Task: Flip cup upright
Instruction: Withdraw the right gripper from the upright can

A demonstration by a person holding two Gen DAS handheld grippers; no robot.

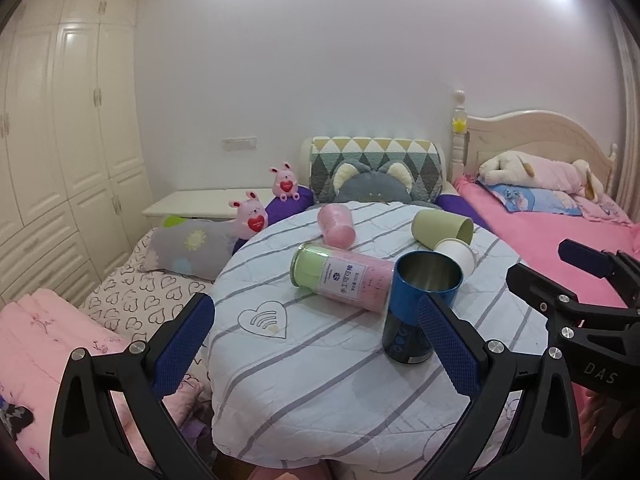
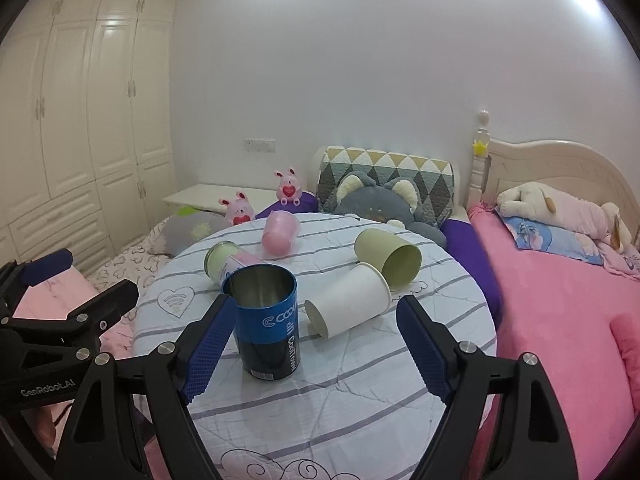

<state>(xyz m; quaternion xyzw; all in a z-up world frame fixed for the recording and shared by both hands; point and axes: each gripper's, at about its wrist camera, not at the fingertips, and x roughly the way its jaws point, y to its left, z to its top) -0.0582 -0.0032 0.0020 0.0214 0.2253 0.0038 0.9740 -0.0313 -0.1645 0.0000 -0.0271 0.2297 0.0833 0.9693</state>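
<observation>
A blue metal can-cup (image 1: 418,304) (image 2: 266,320) stands upright on the round table (image 1: 320,380) (image 2: 320,400), mouth up. Several cups lie on their sides: a white paper cup (image 2: 348,306) (image 1: 456,254), a green cup (image 2: 388,256) (image 1: 442,228), a pink cup (image 2: 280,234) (image 1: 336,224) and a pink-and-green canister (image 1: 340,276) (image 2: 228,264). My left gripper (image 1: 316,328) is open, its right finger just in front of the blue cup. My right gripper (image 2: 316,336) is open, its left finger beside the blue cup, the white cup between and beyond the fingers.
The table wears a striped white cloth. Behind it are a grey cat cushion (image 2: 376,200), two pink plush toys (image 2: 290,188) and a patterned pillow. A pink bed (image 2: 560,300) lies to the right. A white wardrobe (image 2: 80,120) is at the left.
</observation>
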